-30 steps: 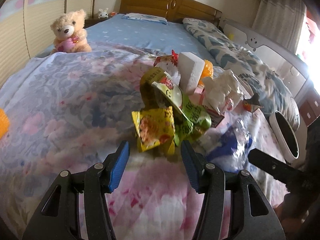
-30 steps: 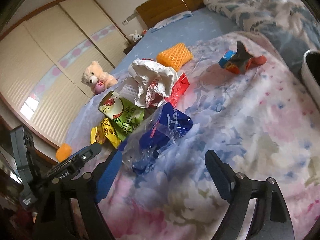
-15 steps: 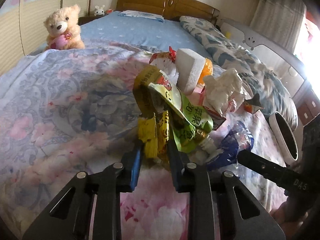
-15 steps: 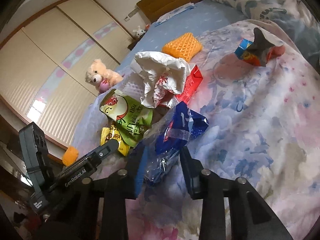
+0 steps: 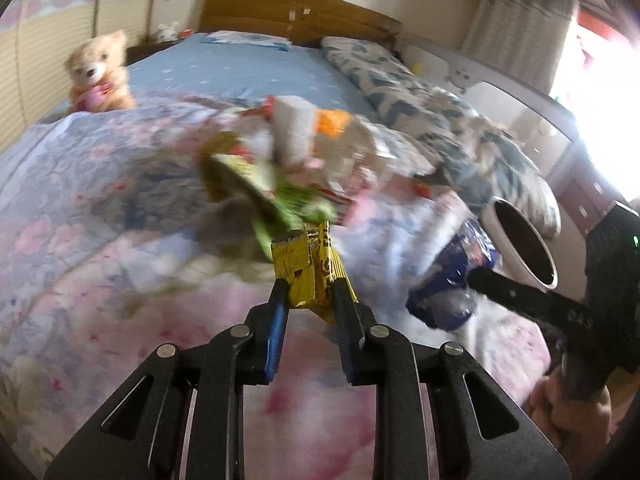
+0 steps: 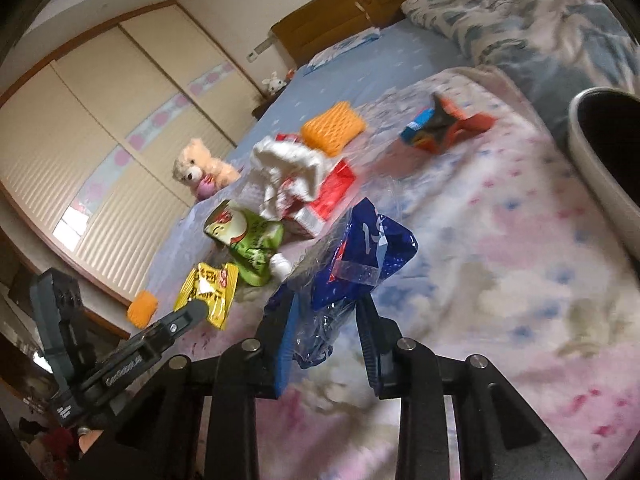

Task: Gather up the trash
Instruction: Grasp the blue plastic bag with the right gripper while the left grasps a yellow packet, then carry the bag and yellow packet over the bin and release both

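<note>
glossy crinkled foil on the yellow wrapper; shiny blue-and-clear plastic film on the bag. soft matt floral cloth over the bed. plush fur on the teddy bear. polished wood headboard. matt black plastic tongs.

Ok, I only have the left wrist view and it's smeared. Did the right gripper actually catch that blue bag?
Observer: Yes. In the right wrist view the right gripper is shut on the blue plastic bag.
Operator: Any trash lying apart from the pile?
Observer: A blue and orange wrapper lies alone, toward the white bin.
Operator: Is my yellow wrapper clear of the rest?
Observer: Yes. The left gripper holds the yellow wrapper just beside the green snack bag.
</note>
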`<action>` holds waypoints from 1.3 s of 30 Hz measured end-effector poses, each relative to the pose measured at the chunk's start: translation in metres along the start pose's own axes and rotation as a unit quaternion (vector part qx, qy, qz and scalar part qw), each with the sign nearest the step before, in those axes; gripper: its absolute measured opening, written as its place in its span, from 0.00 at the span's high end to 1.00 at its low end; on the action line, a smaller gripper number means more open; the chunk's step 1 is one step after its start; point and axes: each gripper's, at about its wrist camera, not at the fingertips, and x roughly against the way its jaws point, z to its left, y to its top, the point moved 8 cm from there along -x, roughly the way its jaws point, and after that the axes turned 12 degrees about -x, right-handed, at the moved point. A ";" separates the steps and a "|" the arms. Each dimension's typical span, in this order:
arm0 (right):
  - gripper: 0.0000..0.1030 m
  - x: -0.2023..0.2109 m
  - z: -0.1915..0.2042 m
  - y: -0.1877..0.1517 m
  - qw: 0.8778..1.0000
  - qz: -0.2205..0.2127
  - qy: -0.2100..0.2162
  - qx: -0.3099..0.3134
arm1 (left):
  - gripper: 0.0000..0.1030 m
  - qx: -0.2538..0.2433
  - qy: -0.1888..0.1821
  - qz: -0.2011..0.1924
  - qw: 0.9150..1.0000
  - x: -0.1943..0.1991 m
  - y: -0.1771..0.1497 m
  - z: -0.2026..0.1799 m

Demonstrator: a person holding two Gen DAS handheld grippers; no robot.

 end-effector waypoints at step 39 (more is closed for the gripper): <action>0.71 0.146 -0.137 0.059 0.983 -0.146 -0.084 -0.074 | 0.80 -0.141 -0.113 -0.004 0.984 -0.040 0.052 -0.192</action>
